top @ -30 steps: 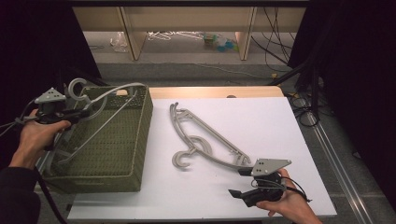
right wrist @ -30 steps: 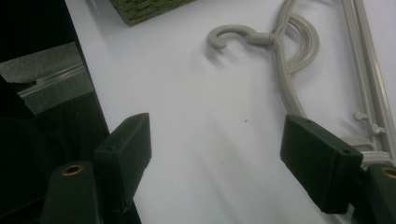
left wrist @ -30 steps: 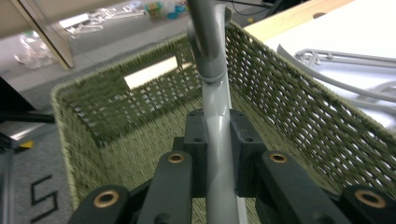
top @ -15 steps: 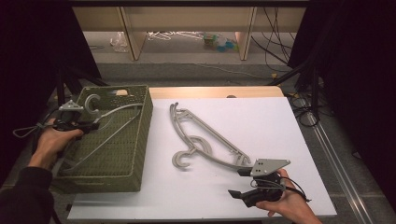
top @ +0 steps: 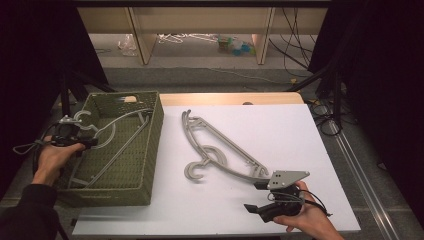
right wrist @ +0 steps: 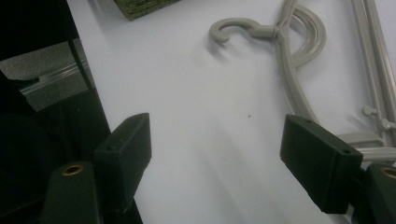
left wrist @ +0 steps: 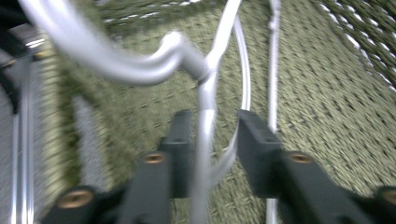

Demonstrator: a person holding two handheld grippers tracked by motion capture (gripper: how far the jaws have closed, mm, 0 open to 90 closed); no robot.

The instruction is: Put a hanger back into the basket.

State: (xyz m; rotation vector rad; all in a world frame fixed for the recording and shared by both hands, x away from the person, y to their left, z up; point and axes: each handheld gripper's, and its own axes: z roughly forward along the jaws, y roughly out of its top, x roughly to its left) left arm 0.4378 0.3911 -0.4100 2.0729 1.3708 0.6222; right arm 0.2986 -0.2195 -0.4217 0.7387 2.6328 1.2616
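A grey plastic hanger (top: 84, 119) lies inside the green woven basket (top: 150, 165) at the table's left. My left gripper (top: 89, 142) reaches over the basket's left rim by the hanger's hook. In the left gripper view the hanger's neck (left wrist: 205, 121) stands between the jaws of my left gripper (left wrist: 215, 135). Those jaws have just been opening, and a gap shows beside the neck. Two more grey hangers (top: 215, 150) lie overlapped on the white table (top: 300, 130). My right gripper (top: 257, 196) rests open just below their lower ends, with only table between its jaws (right wrist: 215, 140).
The basket takes up the table's left side. The hangers' hook (right wrist: 229, 30) points toward the table's front. Cables (top: 325, 110) trail off the right edge. Wooden shelving (top: 200, 20) with clutter on the floor stands beyond the far edge.
My left gripper came down with the hanger into the basket, and its jaws parted from the hanger's neck. The right gripper stayed where it was.
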